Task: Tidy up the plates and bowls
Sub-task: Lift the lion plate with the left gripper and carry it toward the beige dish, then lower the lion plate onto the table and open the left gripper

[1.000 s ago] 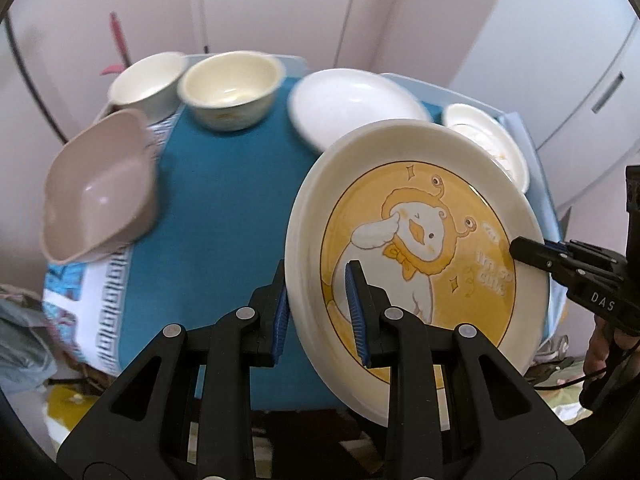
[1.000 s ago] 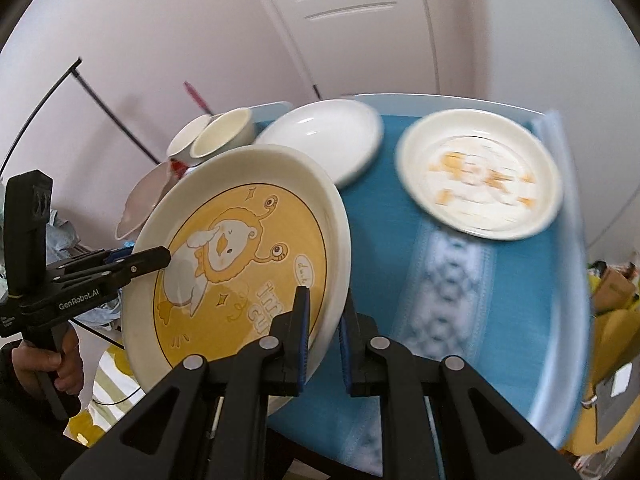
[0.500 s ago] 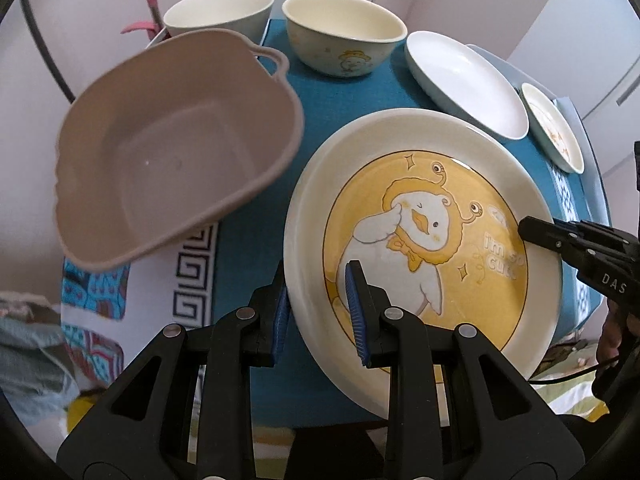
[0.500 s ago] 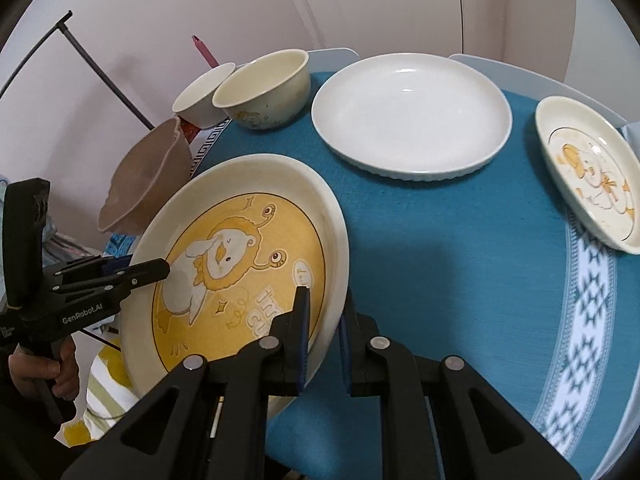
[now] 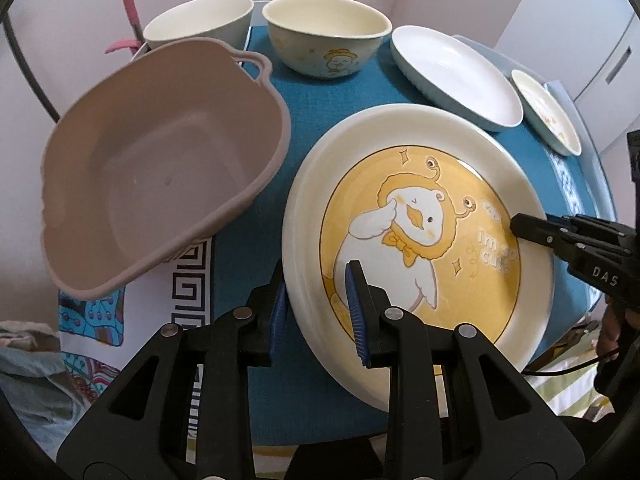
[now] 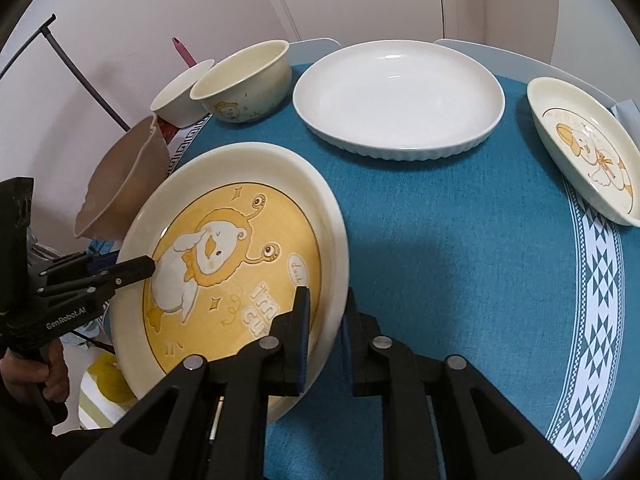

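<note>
Both grippers hold one large cream plate with a yellow duck-lion picture (image 5: 420,232), tilted above the teal tablecloth. My left gripper (image 5: 320,304) is shut on its near-left rim. My right gripper (image 6: 324,336) is shut on the opposite rim of the plate (image 6: 224,264). A beige plastic basin (image 5: 152,176) stands left of the plate. Two cream bowls (image 5: 328,40) (image 5: 200,20) stand at the back. A white deep plate (image 6: 400,92) and a small duck plate (image 6: 588,152) lie on the cloth to the right.
The round table (image 6: 460,260) has a teal cloth with a white patterned border. A pink object (image 5: 128,8) and a dark rack pole (image 6: 80,72) stand behind the bowls. White doors and walls are behind. Clutter lies on the floor at left.
Both grippers have carried the plate lower and closer over the table. The basin, bowls and white plate now appear larger and nearer. Both grips are unchanged.
</note>
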The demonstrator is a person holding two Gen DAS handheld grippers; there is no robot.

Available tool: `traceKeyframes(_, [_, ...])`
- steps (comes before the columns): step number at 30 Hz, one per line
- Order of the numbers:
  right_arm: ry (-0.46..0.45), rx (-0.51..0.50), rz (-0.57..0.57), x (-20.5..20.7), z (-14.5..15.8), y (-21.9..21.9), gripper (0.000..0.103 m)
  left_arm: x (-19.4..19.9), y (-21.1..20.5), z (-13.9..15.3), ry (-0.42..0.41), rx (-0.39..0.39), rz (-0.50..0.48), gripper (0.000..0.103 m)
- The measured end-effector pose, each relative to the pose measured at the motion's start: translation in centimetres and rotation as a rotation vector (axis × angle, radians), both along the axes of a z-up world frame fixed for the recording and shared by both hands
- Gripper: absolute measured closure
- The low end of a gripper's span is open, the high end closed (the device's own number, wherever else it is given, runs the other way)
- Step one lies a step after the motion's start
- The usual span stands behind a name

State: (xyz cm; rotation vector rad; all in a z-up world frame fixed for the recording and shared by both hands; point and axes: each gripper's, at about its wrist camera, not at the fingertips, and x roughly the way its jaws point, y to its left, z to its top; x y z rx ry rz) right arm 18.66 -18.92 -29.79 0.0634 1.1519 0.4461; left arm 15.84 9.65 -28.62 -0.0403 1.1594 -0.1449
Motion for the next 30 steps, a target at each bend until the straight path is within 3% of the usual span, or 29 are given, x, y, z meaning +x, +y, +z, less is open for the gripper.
traceKeyframes(14, [0.005, 0.007, 0.006, -0.3, 0.1, -0.4, 0.085, 0.1, -2.0, -0.1, 0.002, 0.143, -0.012, 0.073])
traceKeyframes(15, [0.004, 0.010, 0.007, -0.3, 0.2, -0.4, 0.076, 0.1, -2.2, -0.2, 0.003, 0.149, -0.011, 0.068])
traceKeyframes(16, [0.004, 0.016, 0.009, -0.2, 0.2, -0.4, 0.061, 0.0, -2.4, -0.1, 0.001, 0.157, -0.003, 0.063])
traceKeyframes(18, [0.011, 0.031, 0.016, -0.1, 0.6, -0.7, 0.044, -0.3, -2.8, 0.3, -0.009, 0.169, 0.015, 0.030])
traceKeyframes(20, [0.010, 0.037, 0.030, 0.0, 1.4, -1.1, 0.044, -0.7, -3.4, 1.2, -0.038, 0.185, 0.040, 0.022])
traceKeyframes(24, [-0.038, 0.042, 0.054, -0.2, 3.9, -2.9, 0.044, -1.4, -4.4, 3.5, -0.052, 0.191, 0.063, 0.021])
traceKeyframes(30, [-0.094, 0.040, 0.085, 0.7, 7.8, -6.3, 0.044, -2.0, -6.7, 9.2, -0.137, 0.088, 0.129, 0.021])
